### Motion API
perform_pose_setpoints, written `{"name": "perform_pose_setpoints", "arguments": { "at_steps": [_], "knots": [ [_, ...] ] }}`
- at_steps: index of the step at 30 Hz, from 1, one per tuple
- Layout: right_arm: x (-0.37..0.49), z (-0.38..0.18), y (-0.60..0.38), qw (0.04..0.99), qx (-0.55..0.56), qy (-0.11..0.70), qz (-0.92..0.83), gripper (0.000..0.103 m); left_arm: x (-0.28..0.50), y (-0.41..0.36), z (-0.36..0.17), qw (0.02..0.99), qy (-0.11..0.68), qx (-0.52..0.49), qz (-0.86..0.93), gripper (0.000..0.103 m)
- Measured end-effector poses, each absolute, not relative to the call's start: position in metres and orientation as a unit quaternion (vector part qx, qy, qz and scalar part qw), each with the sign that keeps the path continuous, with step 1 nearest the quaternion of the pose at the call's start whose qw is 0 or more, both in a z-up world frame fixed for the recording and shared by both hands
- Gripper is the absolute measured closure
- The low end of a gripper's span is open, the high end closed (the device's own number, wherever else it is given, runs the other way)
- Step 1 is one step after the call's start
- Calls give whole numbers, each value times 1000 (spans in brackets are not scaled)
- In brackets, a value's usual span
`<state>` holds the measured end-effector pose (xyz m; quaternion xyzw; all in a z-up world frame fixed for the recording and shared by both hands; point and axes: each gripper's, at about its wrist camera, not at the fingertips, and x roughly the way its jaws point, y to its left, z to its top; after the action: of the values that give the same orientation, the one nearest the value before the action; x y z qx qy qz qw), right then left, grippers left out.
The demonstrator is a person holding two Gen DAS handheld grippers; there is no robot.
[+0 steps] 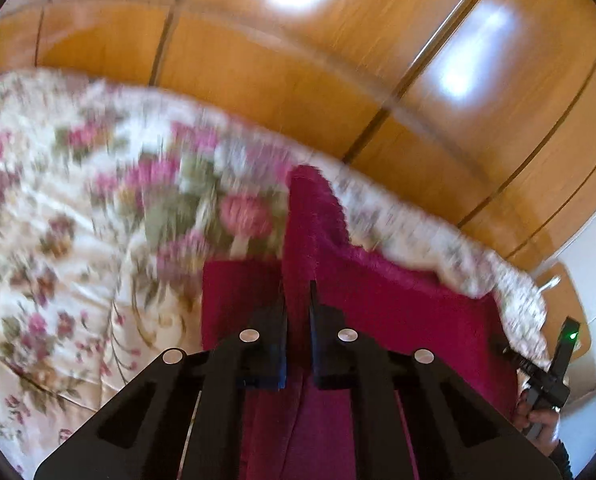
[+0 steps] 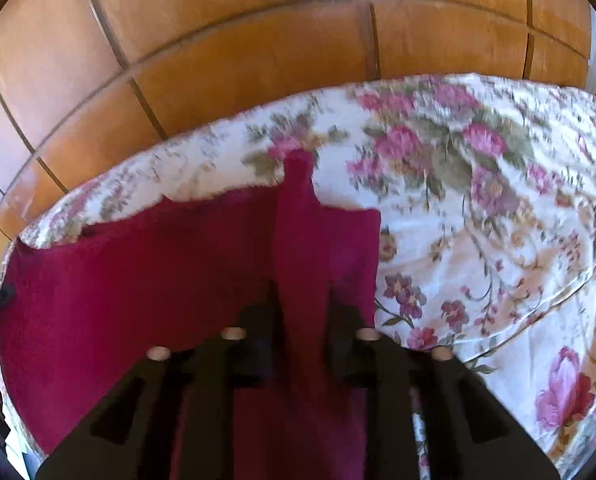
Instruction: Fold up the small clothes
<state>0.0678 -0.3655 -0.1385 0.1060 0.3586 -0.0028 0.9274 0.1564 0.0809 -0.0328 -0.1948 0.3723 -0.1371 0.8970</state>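
A crimson garment (image 1: 398,304) lies spread on a flower-print bedspread (image 1: 77,216) before wooden wardrobe doors (image 1: 298,80). At left, the left gripper (image 1: 298,300) is clamped on a raised fold of the cloth, which stands up toward twelve o'clock between its fingers. At right, the right gripper (image 2: 300,296) is likewise pinched on a ridge of the same garment (image 2: 137,272), the rest of it stretching away toward nine o'clock over the bedspread (image 2: 478,220)

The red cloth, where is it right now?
The red cloth lies on the flowery bedspread in front of the wooden wardrobe, pinched between the left gripper and the right gripper.
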Motion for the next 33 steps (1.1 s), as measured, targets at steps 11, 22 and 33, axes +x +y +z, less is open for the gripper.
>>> {"name": "perform_pose_setpoints", "arguments": {
  "at_steps": [11,22,33],
  "knots": [
    [83,-163,-384,916,173,361,-17,89,183,70,-93,887,438,-130,-67,95],
    [76,-155,-384,914,161,370,-33,73,147,79,-49,915,387,-116,11,64],
    [59,-101,-320,948,59,312,-3,52,86,16,-46,927,363,-35,-91,64]
  ]
}}
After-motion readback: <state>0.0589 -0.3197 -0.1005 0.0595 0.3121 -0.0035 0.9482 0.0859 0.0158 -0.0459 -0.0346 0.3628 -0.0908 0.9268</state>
